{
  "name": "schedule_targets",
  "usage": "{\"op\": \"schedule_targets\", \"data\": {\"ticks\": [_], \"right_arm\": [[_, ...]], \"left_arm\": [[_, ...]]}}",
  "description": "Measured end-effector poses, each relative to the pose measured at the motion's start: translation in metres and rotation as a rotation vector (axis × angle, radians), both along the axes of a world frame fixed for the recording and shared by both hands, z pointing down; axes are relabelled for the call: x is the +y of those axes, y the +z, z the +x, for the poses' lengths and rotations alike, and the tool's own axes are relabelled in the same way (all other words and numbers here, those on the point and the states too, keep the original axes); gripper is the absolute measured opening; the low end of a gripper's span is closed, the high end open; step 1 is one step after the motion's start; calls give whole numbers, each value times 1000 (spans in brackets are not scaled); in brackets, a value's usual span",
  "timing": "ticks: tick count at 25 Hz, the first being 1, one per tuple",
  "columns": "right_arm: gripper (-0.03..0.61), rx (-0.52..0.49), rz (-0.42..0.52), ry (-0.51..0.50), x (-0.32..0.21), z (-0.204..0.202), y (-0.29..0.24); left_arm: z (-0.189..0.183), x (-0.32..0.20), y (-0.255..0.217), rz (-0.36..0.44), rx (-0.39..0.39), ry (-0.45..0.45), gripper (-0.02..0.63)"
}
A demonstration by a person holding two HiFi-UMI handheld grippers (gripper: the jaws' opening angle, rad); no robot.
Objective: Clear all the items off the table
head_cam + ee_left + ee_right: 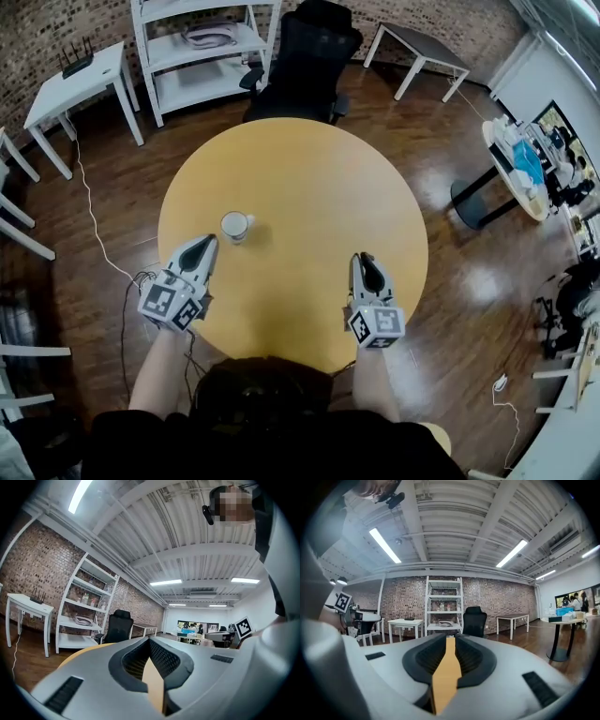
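Observation:
A white mug [235,226] stands upright on the round yellow table [309,178], left of its middle. My left gripper [208,242] rests on the table just short of the mug and slightly left of it, its tip a small gap away. Its jaws are shut and empty. In the left gripper view the left gripper [149,640] points over the table top and the mug is hidden. My right gripper [364,258] lies near the table's front right, far from the mug. The right gripper [450,638] shows a narrow slit between its pads with nothing in it.
A black office chair [305,56] stands at the table's far edge. Behind it are a white shelf unit [202,47], a white side table [80,80] and a dark-topped table [417,47]. A cluttered small round table [520,164] is at the right. A cable [94,225] trails over the wooden floor.

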State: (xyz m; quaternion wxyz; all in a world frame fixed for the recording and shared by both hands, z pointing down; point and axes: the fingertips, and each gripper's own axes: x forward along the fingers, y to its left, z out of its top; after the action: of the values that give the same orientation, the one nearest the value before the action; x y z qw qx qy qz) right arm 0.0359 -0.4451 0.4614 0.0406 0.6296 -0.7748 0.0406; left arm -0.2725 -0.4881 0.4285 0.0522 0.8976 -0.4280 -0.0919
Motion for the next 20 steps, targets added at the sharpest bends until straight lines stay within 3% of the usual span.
{"op": "schedule_targets", "data": {"ticks": [4, 7, 10, 14, 20], "right_arm": [[64, -26, -53, -4, -13, -13, 17], [64, -60, -80, 3, -15, -15, 29], [64, -105, -112, 15, -14, -19, 46], [64, -122, -157, -13, -17, -27, 70], [64, -121, -228, -66, -24, -40, 100]], "left_arm": [[1, -24, 13, -2, -39, 9, 22], [12, -34, 33, -60, -53, 56, 185], [23, -40, 55, -100, -85, 94, 283], [31, -54, 83, -118, -137, 79, 410], [38, -82, 132, -171, -190, 85, 457]]}}
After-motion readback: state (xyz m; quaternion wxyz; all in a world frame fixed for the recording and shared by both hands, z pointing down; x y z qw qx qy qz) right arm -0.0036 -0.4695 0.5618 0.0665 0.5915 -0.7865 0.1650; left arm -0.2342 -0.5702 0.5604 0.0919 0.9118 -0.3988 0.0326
